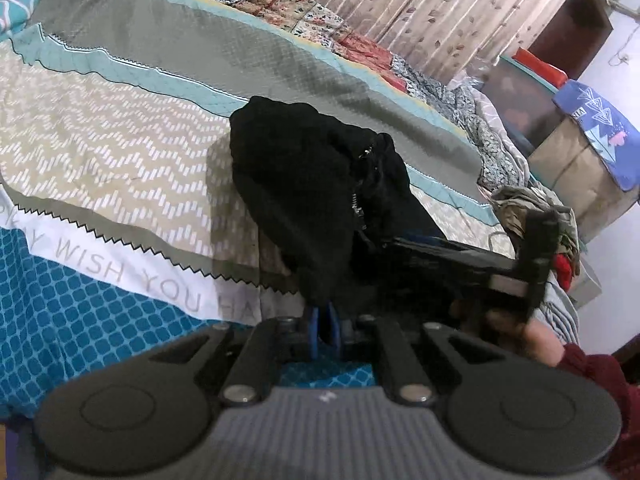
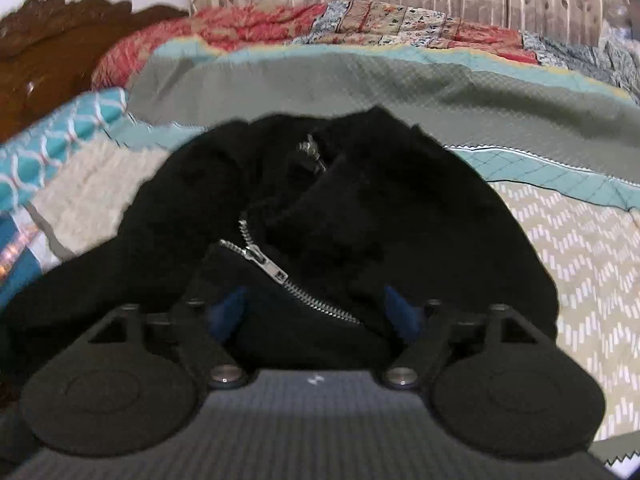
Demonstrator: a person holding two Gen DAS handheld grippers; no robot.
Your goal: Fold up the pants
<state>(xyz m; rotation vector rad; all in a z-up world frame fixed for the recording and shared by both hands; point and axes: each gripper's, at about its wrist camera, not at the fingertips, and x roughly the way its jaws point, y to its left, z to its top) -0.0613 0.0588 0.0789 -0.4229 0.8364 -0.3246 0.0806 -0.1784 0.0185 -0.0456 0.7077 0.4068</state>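
**Black pants bunched on the bed, one gripper clamped on them, the other spread wide**

In the left wrist view, the patterned bedspread filled the left side, its printed lettering running along a white band near the camera. The black pants stood in a crumpled heap at the middle of the bed, their long axis running from the camera away toward the upper left, with the far end rounded and raised. The left gripper was clenched on the near hem of the pants, its blue fingers pressed together with cloth between them. To the right, the right gripper crossed the view sideways just beside the heap, held by a hand in a dark red sleeve. Beyond it lay a pile of clothes at the bed's edge, and a blue cloth draped over a box further right. A leaf-print curtain hung behind the bed.

In the right wrist view, a carved wooden headboard stood at the far left. The pants spread across the middle, fly side up, with the open zipper slanting from upper left to lower right. The right gripper was released, its blue fingers set wide apart on either side of the zipper, the cloth bulging between them. A red floral quilt lay along the back of the bed.
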